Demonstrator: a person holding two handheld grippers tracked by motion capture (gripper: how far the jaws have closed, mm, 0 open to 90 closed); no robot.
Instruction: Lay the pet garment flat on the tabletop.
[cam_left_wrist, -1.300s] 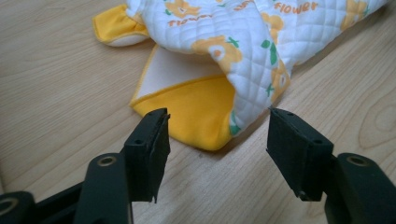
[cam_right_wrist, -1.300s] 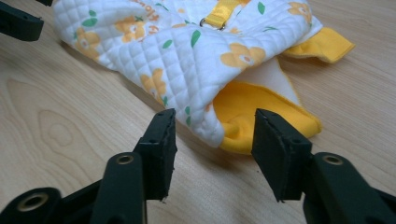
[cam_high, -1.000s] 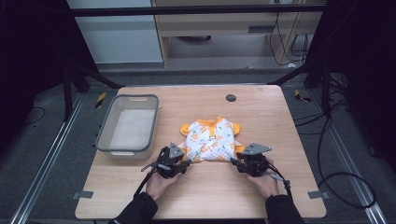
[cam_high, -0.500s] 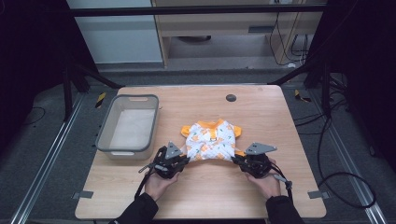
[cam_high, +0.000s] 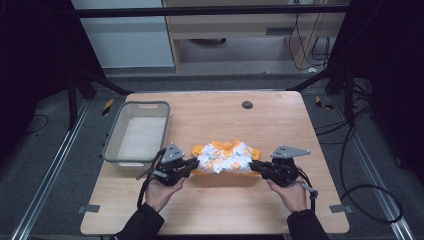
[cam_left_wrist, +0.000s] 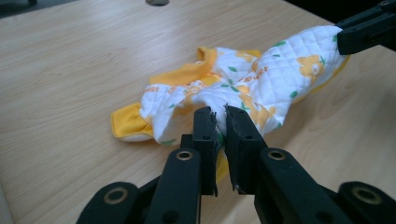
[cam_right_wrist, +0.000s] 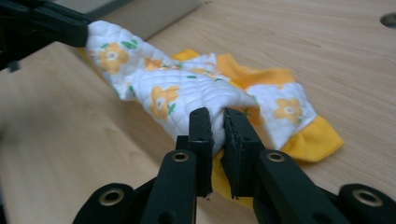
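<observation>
A small quilted garment (cam_high: 226, 156), white with orange flowers and orange trim, lies bunched near the table's front middle. My left gripper (cam_high: 192, 164) is shut on its left near corner; in the left gripper view the jaws pinch the white cloth (cam_left_wrist: 243, 88) at my left gripper (cam_left_wrist: 220, 119). My right gripper (cam_high: 254, 165) is shut on the right near corner; the right gripper view shows that pinched fold (cam_right_wrist: 187, 88) at my right gripper (cam_right_wrist: 215, 122). The near edge is lifted between the two grippers, while the orange trim rests on the wood.
A grey plastic bin (cam_high: 136, 133) stands on the table's left, close behind my left hand. A round dark hole (cam_high: 247, 105) sits in the wooden table (cam_high: 280, 120) toward the back. Cables trail from both grippers over the front edge.
Both grippers have lifted the garment's near edge and drawn it slightly toward the back; the cloth went from lying flat to being bunched and raised between them.
</observation>
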